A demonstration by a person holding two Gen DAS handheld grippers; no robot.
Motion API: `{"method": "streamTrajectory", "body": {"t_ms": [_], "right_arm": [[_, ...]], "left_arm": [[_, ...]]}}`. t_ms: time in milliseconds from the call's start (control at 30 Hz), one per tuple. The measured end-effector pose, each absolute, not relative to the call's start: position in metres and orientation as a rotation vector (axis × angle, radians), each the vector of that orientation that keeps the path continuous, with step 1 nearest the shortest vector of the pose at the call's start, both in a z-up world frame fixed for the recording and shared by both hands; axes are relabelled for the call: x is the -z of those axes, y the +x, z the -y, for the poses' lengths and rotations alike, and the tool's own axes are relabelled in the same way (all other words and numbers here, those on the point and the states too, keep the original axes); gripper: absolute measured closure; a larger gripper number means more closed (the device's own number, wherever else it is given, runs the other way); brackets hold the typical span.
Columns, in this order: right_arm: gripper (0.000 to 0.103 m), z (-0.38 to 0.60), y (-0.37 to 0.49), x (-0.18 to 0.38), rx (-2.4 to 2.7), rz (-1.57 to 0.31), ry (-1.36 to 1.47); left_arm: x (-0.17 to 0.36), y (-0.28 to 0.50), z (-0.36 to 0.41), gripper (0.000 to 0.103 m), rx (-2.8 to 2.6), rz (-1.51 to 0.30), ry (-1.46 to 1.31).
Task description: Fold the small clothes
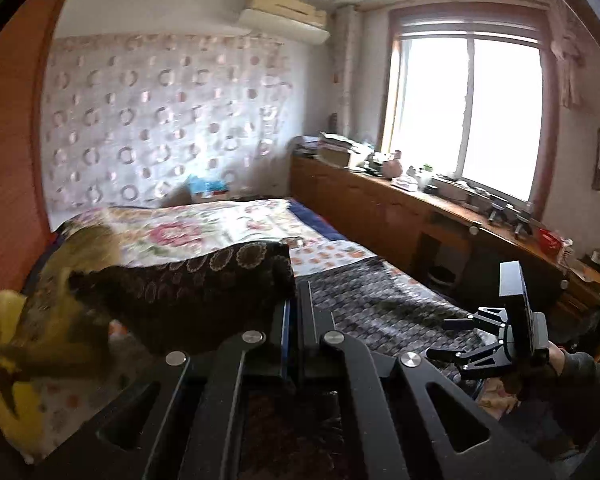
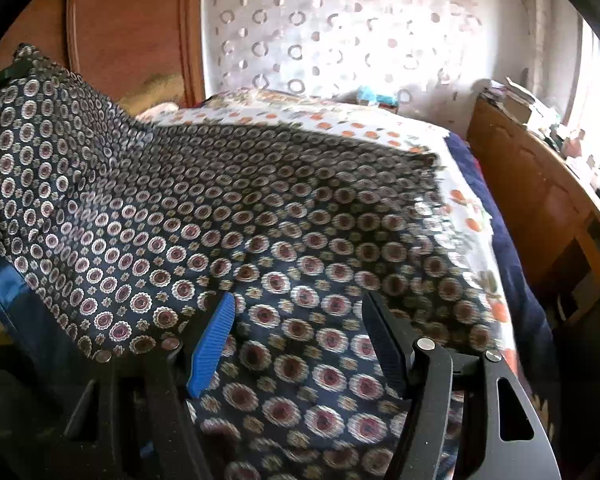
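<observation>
I count one garment (image 2: 260, 216), dark, ring-patterned, spread over bed (image 1: 332, 252); one edge lifted, pinched in my left gripper (image 1: 296, 312), jaws together on cloth; right gripper (image 2: 300, 336) over garment's near part, jaws apart, nothing between pads; two grippers, one garment; one hand (image 1: 556, 360) visible behind right gripper; one window (image 1: 468, 108); one long counter (image 1: 380, 196) beneath it, cluttered.

Ahead of our left claw (image 1: 296, 312) the patterned garment (image 1: 188, 292) rises over the bed (image 1: 360, 300). Our right claw (image 2: 300, 340) hangs above that garment, cabinet (image 2: 540, 200) to its right, wall ahead.
</observation>
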State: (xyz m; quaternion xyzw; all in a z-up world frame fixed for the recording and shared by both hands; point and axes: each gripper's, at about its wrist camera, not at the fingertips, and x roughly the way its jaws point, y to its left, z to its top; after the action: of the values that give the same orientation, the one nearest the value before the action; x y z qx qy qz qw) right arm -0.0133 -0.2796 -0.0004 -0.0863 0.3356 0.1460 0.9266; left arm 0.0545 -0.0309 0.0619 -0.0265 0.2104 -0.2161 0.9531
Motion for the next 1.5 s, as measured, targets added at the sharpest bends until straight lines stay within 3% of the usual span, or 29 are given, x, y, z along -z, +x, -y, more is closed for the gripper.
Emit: {"method": "streamTrajectory", "body": {"t_ms": [267, 433, 500, 567, 633, 700, 767, 833, 1500], "right_arm": [[0.035, 0.310, -0.032, -0.017, -0.234, -0.644, -0.137], [0.035, 0.315, -0.037, -0.017, -0.230, -0.642, -0.111], [0.035, 0.313, -0.037, -0.016, -0.235, -0.647, -0.111], [0.035, 0.312, -0.036, -0.015, -0.241, -0.651, -0.114], [0.035, 0.310, -0.028, -0.013, -0.249, -0.653, -0.117], [0.035, 0.306, -0.029, -0.014, -0.259, -0.649, -0.121], [0.035, 0.301, -0.029, -0.017, -0.269, -0.647, -0.125], [0.035, 0.296, -0.029, -0.018, -0.282, -0.644, -0.131], [0.035, 0.236, 0.032, 0.005, -0.430, -0.735, -0.251]], "left_arm": [[-0.087, 0.066, 0.072, 0.100, 0.532, -0.399, -0.025], [-0.074, 0.074, 0.092, 0.099, 0.538, -0.453, 0.001], [-0.066, 0.077, 0.098, 0.092, 0.544, -0.487, 0.016], [-0.060, 0.075, 0.101, 0.071, 0.537, -0.499, 0.025], [-0.057, 0.072, 0.106, 0.059, 0.540, -0.502, 0.017], [-0.054, 0.068, 0.104, 0.053, 0.542, -0.511, 0.011], [-0.050, 0.063, 0.101, 0.036, 0.528, -0.516, 0.014], [-0.046, 0.058, 0.096, 0.027, 0.512, -0.517, 0.015], [0.003, 0.050, 0.041, 0.025, 0.330, -0.618, -0.014]]}}
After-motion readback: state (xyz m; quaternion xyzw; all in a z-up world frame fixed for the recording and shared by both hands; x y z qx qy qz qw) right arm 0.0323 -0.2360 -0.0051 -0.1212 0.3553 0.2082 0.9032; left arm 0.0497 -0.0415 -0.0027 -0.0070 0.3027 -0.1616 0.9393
